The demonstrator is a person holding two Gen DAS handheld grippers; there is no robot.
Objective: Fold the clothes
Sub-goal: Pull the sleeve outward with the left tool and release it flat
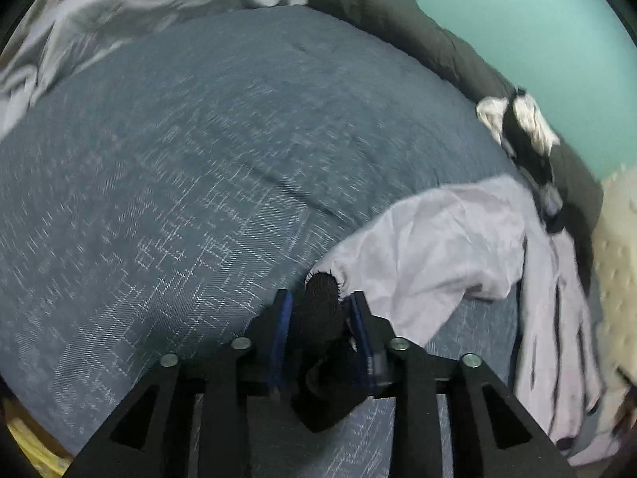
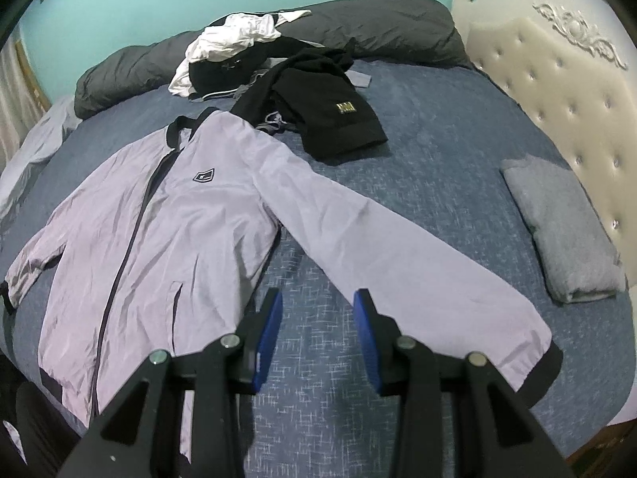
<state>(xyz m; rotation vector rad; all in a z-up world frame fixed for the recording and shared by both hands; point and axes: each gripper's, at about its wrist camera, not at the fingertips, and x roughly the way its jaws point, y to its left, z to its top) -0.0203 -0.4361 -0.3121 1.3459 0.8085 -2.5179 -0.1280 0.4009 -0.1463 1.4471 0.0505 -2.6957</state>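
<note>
A lavender zip jacket (image 2: 159,215) with black trim lies front up on the blue bedspread (image 2: 438,159). One sleeve (image 2: 398,255) stretches toward the near right and ends in a black cuff (image 2: 545,366). My right gripper (image 2: 317,318) hovers open over bare bedspread between the jacket body and that sleeve. In the left wrist view the other sleeve (image 1: 430,247) runs in from the right. Its black cuff (image 1: 321,298) stands bunched between the blue pads of my left gripper (image 1: 320,310). A slim gap shows at each side, so the pads do not press on it.
A black garment (image 2: 338,119) and a black-and-white one (image 2: 227,47) are heaped at the far side, against a dark grey duvet roll (image 2: 378,28). A folded grey piece (image 2: 565,231) lies by the cream tufted headboard (image 2: 557,91). White bedding (image 1: 99,20) is crumpled at the far left.
</note>
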